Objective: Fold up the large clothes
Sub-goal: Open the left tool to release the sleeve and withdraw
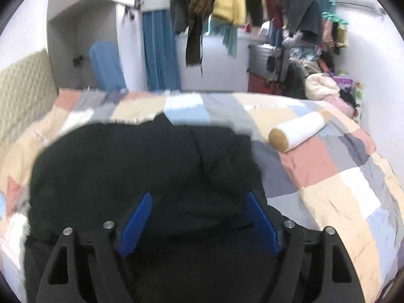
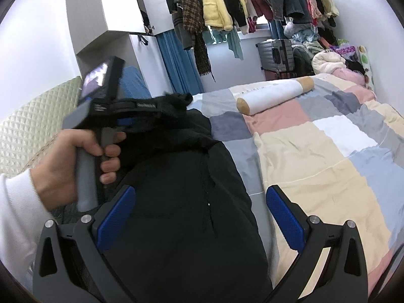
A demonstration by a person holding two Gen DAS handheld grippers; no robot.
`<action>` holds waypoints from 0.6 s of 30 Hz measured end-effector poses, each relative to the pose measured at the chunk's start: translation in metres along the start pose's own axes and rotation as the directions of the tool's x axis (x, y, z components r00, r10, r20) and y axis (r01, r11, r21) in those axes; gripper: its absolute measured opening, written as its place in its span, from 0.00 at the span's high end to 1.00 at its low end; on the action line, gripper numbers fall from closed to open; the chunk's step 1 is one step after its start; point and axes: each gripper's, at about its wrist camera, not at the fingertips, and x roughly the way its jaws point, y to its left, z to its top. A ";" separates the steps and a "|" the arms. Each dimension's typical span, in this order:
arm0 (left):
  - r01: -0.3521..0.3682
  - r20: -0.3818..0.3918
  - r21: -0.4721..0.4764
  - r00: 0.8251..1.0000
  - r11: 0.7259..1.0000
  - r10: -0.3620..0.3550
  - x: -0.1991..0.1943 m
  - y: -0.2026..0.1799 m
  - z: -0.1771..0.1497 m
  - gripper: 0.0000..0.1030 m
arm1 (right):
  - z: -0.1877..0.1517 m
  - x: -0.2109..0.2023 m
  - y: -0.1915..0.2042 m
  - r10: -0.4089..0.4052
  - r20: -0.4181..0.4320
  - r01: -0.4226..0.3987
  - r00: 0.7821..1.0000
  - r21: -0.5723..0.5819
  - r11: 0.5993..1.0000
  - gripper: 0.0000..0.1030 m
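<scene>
Left claw: blue pads spread wide, nothing between them, poised over black coat. Seen also from the right wrist view as a black device gripped by a bare hand in a white sleeve, tip touching or sunk into a raised fold of the coat; whether cloth is caught there cannot be told from that angle.

Right claw: pads wide apart, holding nothing, hanging above the near part of the coat.

Black coat: large, dark, lying on the bed along its left half, bunched higher at the far end, spreading toward the near edge. Left view blurred.

Bed, patchwork quilt: squares of pink, grey, cream, white, pale blue.

Bolster: white with tan ends, lying on the quilt to the right of the coat, apart from it.

Headboard: cream, quilted, at left.

Hung clothes: yellow, checked, dark items on a rail beyond the bed.

Suitcase: grey, against the far wall, beside heaped laundry
</scene>
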 end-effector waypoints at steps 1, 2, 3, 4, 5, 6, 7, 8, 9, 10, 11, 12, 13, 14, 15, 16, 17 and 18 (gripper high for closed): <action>-0.002 0.003 0.007 1.000 1.000 0.002 -0.009 0.002 0.001 0.25 | 0.000 -0.001 0.002 -0.003 0.001 0.003 1.000 -0.007 1.000 0.00; 0.001 0.002 0.008 1.000 1.000 -0.001 -0.017 0.005 0.001 0.25 | 0.000 -0.002 0.002 -0.004 0.002 0.004 1.000 -0.010 1.000 0.00; 0.005 0.005 0.001 1.000 1.000 -0.005 -0.029 0.011 0.002 0.25 | 0.000 -0.003 0.003 0.000 0.005 0.000 1.000 -0.011 1.000 0.00; 0.007 0.012 -0.003 1.000 1.000 -0.007 -0.038 0.014 0.003 0.25 | 0.000 -0.005 0.003 0.001 0.009 -0.001 1.000 -0.012 1.000 0.00; 0.006 0.024 -0.008 1.000 1.000 -0.006 -0.049 0.019 0.004 0.25 | 0.000 -0.007 0.004 -0.001 0.014 0.002 1.000 -0.015 1.000 0.00; 0.003 0.040 -0.013 0.999 1.000 -0.003 -0.062 0.024 0.005 0.25 | 0.001 -0.007 0.005 -0.006 0.017 0.006 1.000 -0.020 1.000 0.00; -0.001 0.052 -0.017 0.999 1.000 0.001 -0.074 0.028 0.006 0.25 | 0.001 -0.008 0.005 -0.008 0.019 0.009 1.000 -0.024 1.000 0.00; -0.006 0.066 -0.022 0.998 1.000 0.007 -0.089 0.034 0.007 0.25 | 0.002 -0.009 0.006 -0.006 0.021 0.007 1.000 -0.025 1.000 0.00; -0.011 0.076 -0.024 0.997 1.000 0.012 -0.099 0.038 0.009 0.25 | 0.002 -0.010 0.007 -0.002 0.024 0.003 1.000 -0.025 1.000 0.00; -0.014 0.089 -0.026 0.996 1.000 0.017 -0.113 0.042 0.008 0.25 | 0.003 -0.011 0.008 0.001 0.027 -0.001 1.000 -0.028 1.000 0.00; -0.012 0.111 -0.033 0.994 0.999 0.015 -0.131 0.049 0.009 0.25 | 0.004 -0.013 0.011 0.006 0.028 -0.005 1.000 -0.036 0.999 0.00; -0.008 0.125 -0.040 0.992 0.999 0.013 -0.143 0.053 0.009 0.25 | 0.004 -0.014 0.013 0.012 0.029 -0.011 1.000 -0.042 0.999 0.00; -0.005 0.138 -0.047 0.990 0.999 0.011 -0.160 0.060 0.006 0.25 | 0.004 -0.016 0.014 0.018 0.031 -0.016 0.999 -0.045 0.999 0.00; -0.004 0.149 -0.054 0.989 0.999 0.012 -0.174 0.066 0.006 0.25 | 0.004 -0.019 0.016 0.024 0.034 -0.022 0.999 -0.046 0.999 0.00; -0.004 0.158 -0.058 0.987 0.998 0.013 -0.188 0.073 0.005 0.25 | 0.004 -0.021 0.018 0.029 0.036 -0.028 0.999 -0.051 0.998 0.00; -0.006 0.168 -0.055 0.986 0.998 0.016 -0.202 0.079 0.003 0.25 | 0.004 -0.024 0.021 0.036 0.040 -0.033 0.999 -0.059 0.998 0.00; -0.010 0.173 -0.050 0.985 0.999 0.018 -0.213 0.084 0.001 0.25 | 0.005 -0.027 0.025 0.043 0.042 -0.040 0.998 -0.070 0.997 0.00; -0.011 0.184 -0.047 0.983 0.999 0.019 -0.226 0.091 -0.002 0.25 | 0.005 -0.031 0.030 0.052 0.046 -0.049 0.998 -0.083 0.995 0.00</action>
